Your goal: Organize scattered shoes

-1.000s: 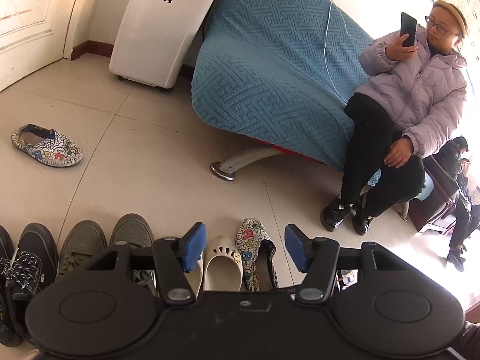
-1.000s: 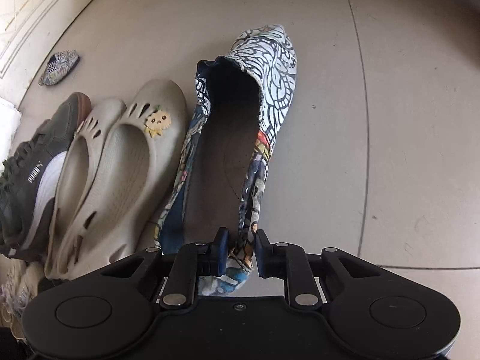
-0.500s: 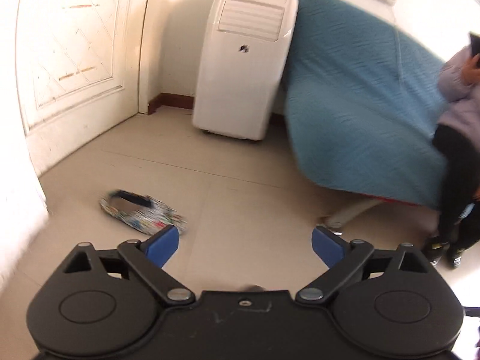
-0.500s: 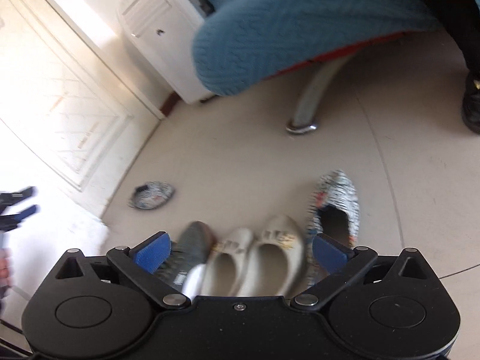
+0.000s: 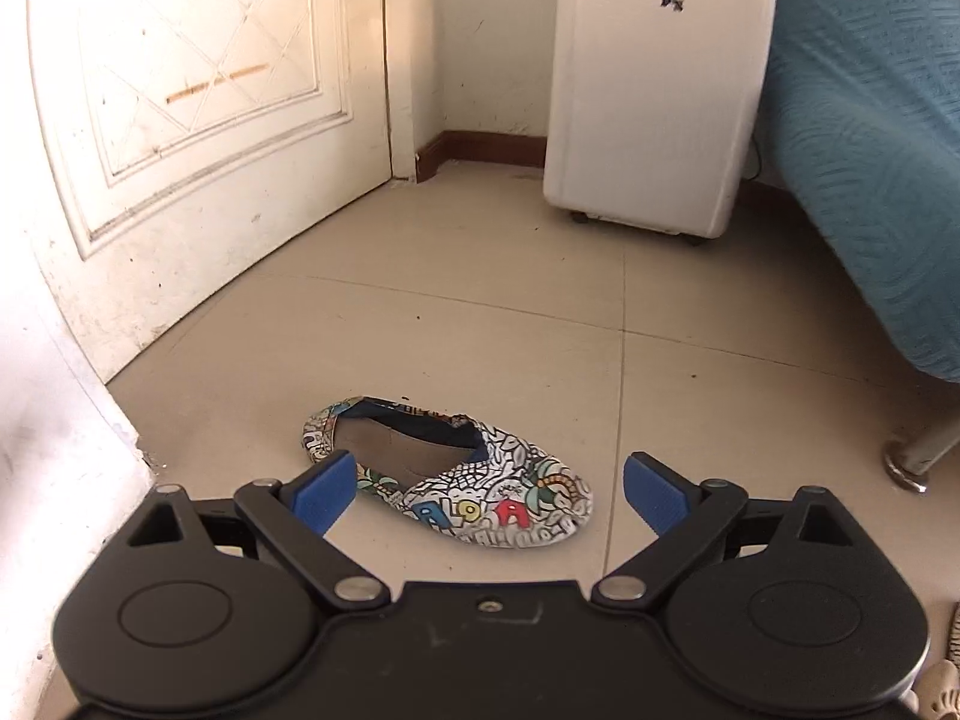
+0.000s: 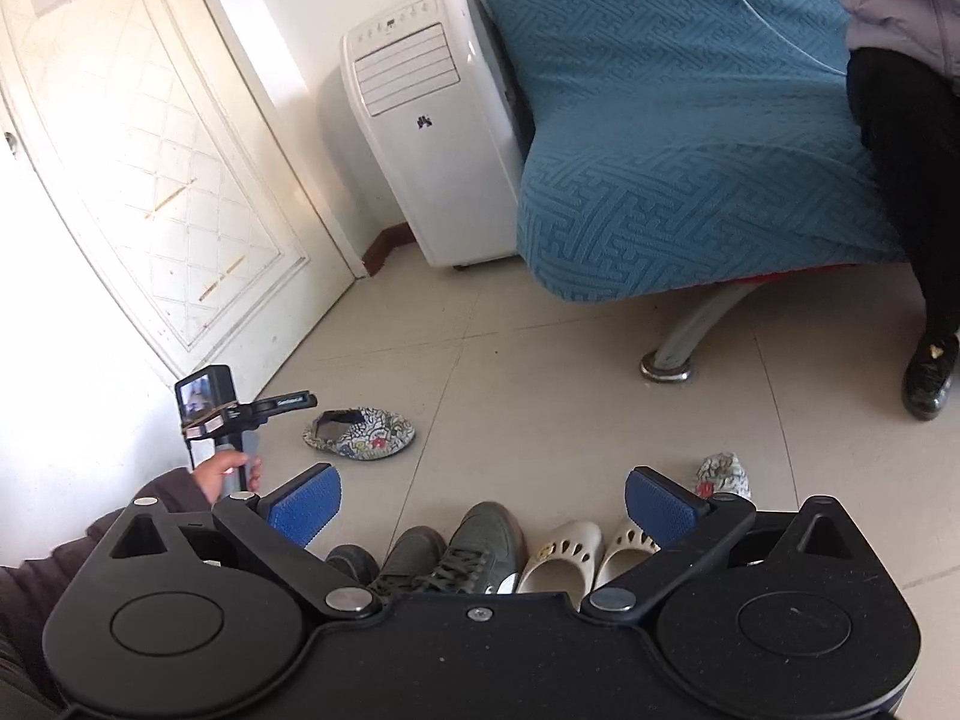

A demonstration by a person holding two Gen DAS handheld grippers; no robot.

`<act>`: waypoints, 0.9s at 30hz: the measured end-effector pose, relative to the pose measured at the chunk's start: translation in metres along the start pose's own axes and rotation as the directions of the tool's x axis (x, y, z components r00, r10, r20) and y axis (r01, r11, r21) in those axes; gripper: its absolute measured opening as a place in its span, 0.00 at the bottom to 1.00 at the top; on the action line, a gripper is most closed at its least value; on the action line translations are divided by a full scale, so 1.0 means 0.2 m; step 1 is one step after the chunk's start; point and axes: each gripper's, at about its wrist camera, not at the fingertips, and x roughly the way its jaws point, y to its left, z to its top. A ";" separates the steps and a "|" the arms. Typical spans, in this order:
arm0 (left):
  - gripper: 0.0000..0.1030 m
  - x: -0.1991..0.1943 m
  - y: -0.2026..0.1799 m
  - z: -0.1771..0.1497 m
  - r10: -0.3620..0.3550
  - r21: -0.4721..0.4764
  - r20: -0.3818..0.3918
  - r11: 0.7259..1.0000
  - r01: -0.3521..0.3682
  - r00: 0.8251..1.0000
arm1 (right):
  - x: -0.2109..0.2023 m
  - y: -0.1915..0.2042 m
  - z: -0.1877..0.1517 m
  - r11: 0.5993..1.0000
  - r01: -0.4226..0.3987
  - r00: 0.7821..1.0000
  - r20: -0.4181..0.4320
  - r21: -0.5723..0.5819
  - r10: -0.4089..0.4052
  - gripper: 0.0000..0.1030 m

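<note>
A patterned slip-on shoe [image 5: 450,480] lies alone on the tiled floor, toe to the right. My left gripper [image 5: 489,483] hovers just short of it, open and empty, its blue pads either side of the shoe in the picture. The right wrist view shows that same shoe [image 6: 360,432] near the door, with the left gripper [image 6: 307,401] beside it. My right gripper [image 6: 483,504] is open and empty, high above a row of shoes: green sneakers [image 6: 480,540], cream clogs [image 6: 564,552], and the matching patterned shoe [image 6: 723,474] at the right end.
A white portable air conditioner [image 5: 654,84] stands in the corner beside a blue-covered sofa [image 5: 870,150] with a metal foot [image 6: 663,369]. A white door [image 5: 198,90] fills the left. A seated person's leg [image 6: 900,180] and black shoe [image 6: 927,378] are at the right.
My right gripper let go of the patterned shoe at the row's end, opened wide and rose. My left gripper opened wider and swung left and down toward the lone patterned shoe.
</note>
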 end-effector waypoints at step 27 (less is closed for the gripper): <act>0.95 0.22 0.03 -0.04 0.046 0.151 0.064 0.987 -0.055 0.997 | 0.17 -0.03 -0.28 0.973 0.104 0.990 -0.111 0.206 -0.083 1.00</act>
